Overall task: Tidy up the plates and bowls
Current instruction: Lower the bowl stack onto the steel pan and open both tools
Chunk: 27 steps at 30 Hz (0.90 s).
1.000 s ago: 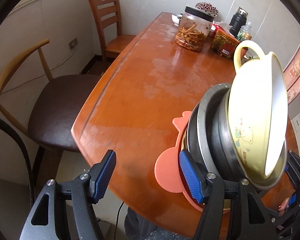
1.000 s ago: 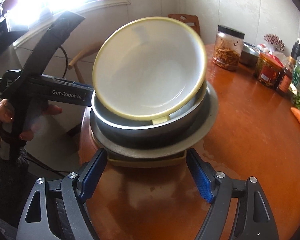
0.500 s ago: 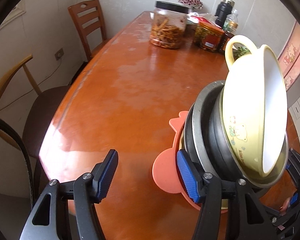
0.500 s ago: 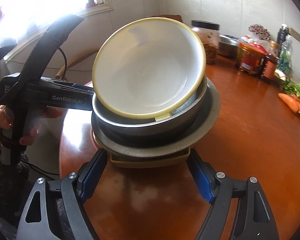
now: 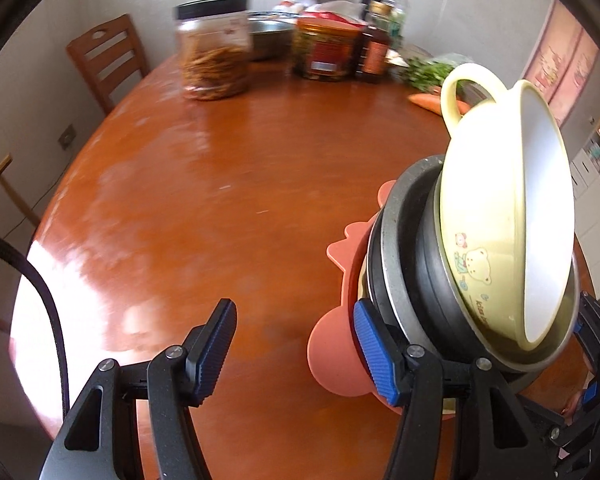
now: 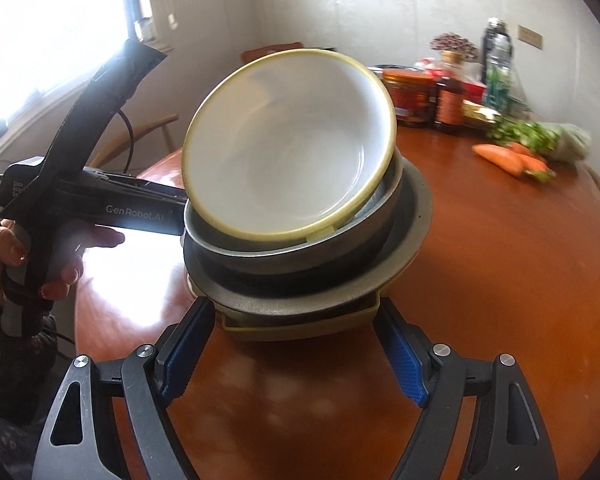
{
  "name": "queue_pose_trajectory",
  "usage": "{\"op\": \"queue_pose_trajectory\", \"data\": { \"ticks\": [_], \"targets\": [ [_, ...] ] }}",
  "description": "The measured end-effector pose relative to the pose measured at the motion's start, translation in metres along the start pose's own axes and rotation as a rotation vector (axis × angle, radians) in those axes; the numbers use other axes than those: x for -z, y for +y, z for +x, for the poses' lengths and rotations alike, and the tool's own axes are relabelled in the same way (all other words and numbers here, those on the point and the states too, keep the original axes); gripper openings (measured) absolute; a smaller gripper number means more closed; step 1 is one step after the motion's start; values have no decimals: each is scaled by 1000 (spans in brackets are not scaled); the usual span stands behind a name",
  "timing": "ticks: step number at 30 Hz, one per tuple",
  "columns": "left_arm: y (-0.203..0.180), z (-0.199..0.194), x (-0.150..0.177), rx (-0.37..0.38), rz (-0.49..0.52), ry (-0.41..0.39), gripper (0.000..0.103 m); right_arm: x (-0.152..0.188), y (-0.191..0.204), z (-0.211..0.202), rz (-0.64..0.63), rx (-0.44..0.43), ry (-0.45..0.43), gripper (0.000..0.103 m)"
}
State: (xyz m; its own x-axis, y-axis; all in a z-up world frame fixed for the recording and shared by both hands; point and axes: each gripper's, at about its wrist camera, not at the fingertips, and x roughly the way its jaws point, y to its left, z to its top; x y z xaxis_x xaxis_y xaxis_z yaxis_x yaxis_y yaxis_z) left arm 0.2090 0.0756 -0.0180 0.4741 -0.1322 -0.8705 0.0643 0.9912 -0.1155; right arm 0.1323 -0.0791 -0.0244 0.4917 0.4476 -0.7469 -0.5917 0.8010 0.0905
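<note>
The right gripper [image 6: 296,354] is clamping the stack of dishes [image 6: 300,280] by its lowest piece, a beige tray-like plate [image 6: 300,326]; both blue pads are pressing on that plate's edges, and the stack is hanging tilted above the orange table [image 6: 500,260]. The left gripper [image 5: 292,352] is standing beside the stack with its jaws apart: the right-hand pad is lying against the rim of the metal plate [image 5: 392,248] and the coral plate [image 5: 332,360], while nothing is between the pads. On top, the yellow bowl [image 5: 484,240] with a bear picture and a handle is leaning loosely inside the steel bowl [image 6: 292,246]. The stack is probably heavy for one grip, and the metal parts look smooth and slippery, so the loose bowl may be sliding out if the tilt grows. The yellow bowl looks like light plastic, not fragile. A good hold seems to be on the wide rims at opposite sides, keeping the stack level.
</note>
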Motion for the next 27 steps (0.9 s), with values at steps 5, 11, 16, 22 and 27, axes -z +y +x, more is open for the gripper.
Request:
{"op": "queue_pose_trajectory", "data": {
  "ticks": [5, 11, 16, 22, 27],
  "targets": [
    [-37, 9, -11, 10, 41, 4, 60, 11, -28, -18, 30, 37, 0, 83],
    [-75, 19, -21, 23, 79, 6, 61, 24, -57, -38, 58, 66, 2, 83],
    [-93, 27, -26, 24, 99, 10, 61, 30, -71, -47, 68, 79, 7, 83],
    [-106, 29, -25, 11, 120, 7, 61, 34, -79, -52, 68, 88, 8, 83],
    [-110, 27, -22, 11, 126, 13, 61, 35, -78, -56, 72, 94, 3, 83]
  ]
}}
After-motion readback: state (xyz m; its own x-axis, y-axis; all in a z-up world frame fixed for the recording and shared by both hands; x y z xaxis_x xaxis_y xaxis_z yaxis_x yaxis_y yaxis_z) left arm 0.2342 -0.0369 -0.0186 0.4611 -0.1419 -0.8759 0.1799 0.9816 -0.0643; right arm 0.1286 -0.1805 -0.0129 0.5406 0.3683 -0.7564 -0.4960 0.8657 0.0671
